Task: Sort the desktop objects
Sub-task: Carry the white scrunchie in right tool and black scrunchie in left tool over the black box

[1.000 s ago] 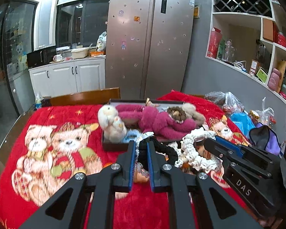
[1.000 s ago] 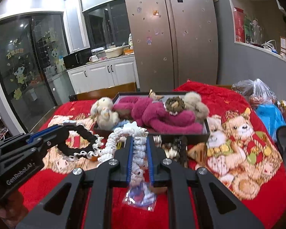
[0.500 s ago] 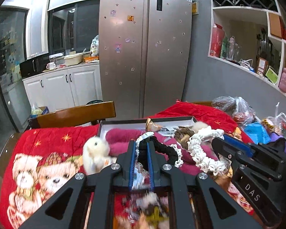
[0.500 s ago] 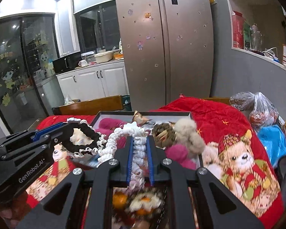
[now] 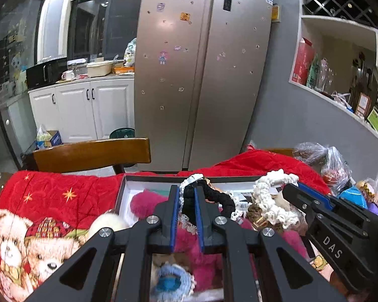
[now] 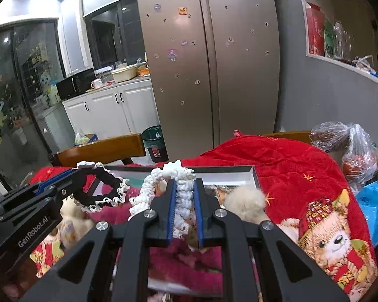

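Observation:
My left gripper [image 5: 187, 191] is shut on a black scrunchie with white lace trim [image 5: 215, 198], which loops out to the right of the fingers. My right gripper [image 6: 184, 185] is shut on a white knitted scrunchie [image 6: 182, 198] that hangs between its pads. Both hover over a dark-rimmed box [image 5: 148, 177] with a white inside, lying on the red bear-print blanket [image 5: 50, 201]. The box holds a magenta plush toy [image 5: 143, 202], a cream plush [image 6: 244, 201] and a blue knitted piece [image 5: 172, 280]. Each gripper shows in the other's view, the left gripper [image 6: 70, 181] and the right gripper [image 5: 289, 188].
A wooden chair back [image 5: 93, 153] stands behind the table's far edge. Plastic bags [image 5: 325, 161] and a blue bag [image 6: 373, 201] crowd the right side. Beyond are a steel fridge [image 5: 204, 75], white cabinets [image 5: 83, 110] and a bin [image 6: 155, 143].
Both grippers have travelled forward together with their scrunchies, from over the blanket in front of the box to above the box itself. The jaws have stayed shut.

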{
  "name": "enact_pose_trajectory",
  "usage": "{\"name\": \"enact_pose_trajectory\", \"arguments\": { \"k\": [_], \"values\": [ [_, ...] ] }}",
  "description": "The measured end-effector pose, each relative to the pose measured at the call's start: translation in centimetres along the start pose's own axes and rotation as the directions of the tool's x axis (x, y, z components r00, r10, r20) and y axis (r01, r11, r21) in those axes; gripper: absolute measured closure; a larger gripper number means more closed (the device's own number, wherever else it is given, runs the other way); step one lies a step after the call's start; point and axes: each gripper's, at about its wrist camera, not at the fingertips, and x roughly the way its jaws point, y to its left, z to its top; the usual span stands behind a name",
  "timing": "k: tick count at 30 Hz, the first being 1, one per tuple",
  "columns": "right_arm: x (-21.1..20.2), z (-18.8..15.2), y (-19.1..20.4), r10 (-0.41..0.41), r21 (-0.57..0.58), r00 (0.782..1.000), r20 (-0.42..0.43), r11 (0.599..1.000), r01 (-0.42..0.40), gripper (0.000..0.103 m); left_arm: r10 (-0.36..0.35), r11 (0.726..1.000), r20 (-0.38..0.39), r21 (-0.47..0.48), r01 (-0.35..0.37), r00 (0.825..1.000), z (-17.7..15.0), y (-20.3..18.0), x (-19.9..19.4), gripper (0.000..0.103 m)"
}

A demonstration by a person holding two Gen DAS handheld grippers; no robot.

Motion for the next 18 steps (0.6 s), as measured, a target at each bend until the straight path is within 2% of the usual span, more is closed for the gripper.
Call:
{"name": "enact_pose_trajectory", "arguments": {
  "k": [9, 18],
  "values": [
    [3.9, 1.1, -0.9, 0.007, 0.039, 0.999, -0.036, 0.999, -0.006, 0.089, -0.013, 1.0, -0.01, 0.004, 0.013, 1.0, 0.3, -0.3, 2.5, 0.091],
    [6.8, -0.4, -2.1, 0.012, 0.049, 0.995, -0.101, 0.999, -0.007, 0.089, 0.017, 0.999, -0.01, 0.031, -0.017, 1.0, -0.4, 0.2, 4.2, 0.091]
  ]
}}
